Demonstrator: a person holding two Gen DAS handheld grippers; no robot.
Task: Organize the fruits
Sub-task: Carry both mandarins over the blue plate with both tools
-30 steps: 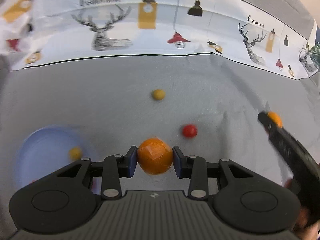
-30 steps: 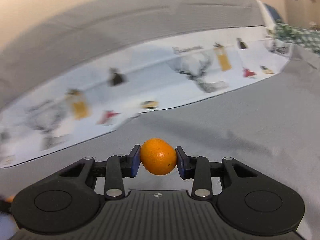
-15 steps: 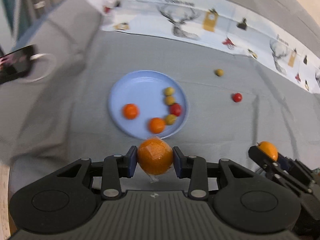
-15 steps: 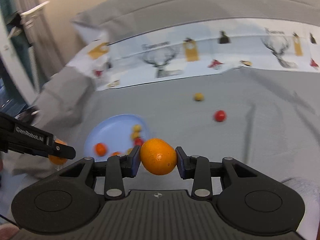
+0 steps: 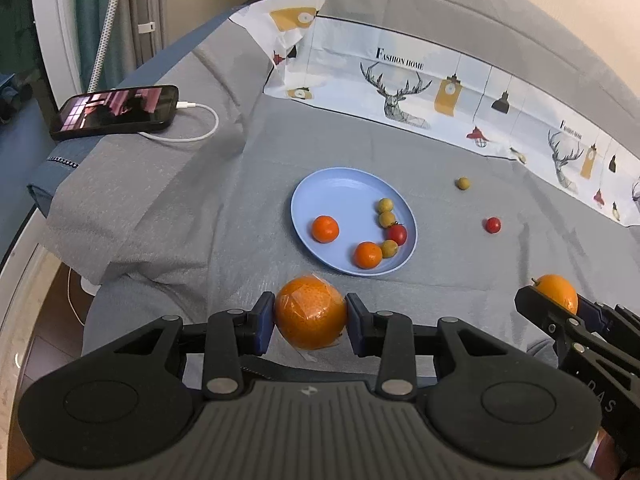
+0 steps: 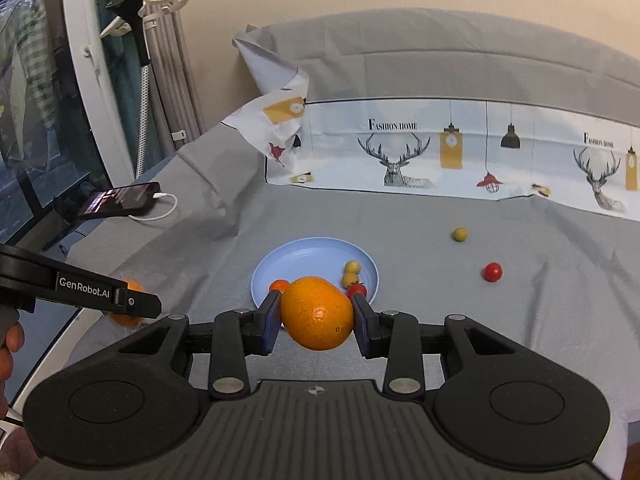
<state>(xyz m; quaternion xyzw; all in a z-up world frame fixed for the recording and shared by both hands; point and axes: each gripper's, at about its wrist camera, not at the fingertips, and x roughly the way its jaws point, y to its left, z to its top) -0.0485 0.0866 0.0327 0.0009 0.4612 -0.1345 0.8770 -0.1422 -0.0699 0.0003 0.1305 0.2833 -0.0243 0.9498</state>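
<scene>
Oranges fill both your tools: the left tool (image 5: 310, 322) clamps a plastic-wrapped orange (image 5: 311, 312), the right tool (image 6: 316, 322) a bare orange (image 6: 317, 312). Both hang near the blue plate (image 5: 320, 184) on the grey bed, likely for delivery there. One yellow fruit (image 5: 463, 183) and one cherry tomato (image 5: 492, 225) lie loose to the plate's right.

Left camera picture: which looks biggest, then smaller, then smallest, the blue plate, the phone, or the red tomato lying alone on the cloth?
1. Blue plate
2. Phone, nearly as long, but farther from the camera, so unsure
3. Red tomato, clearly smallest
</scene>
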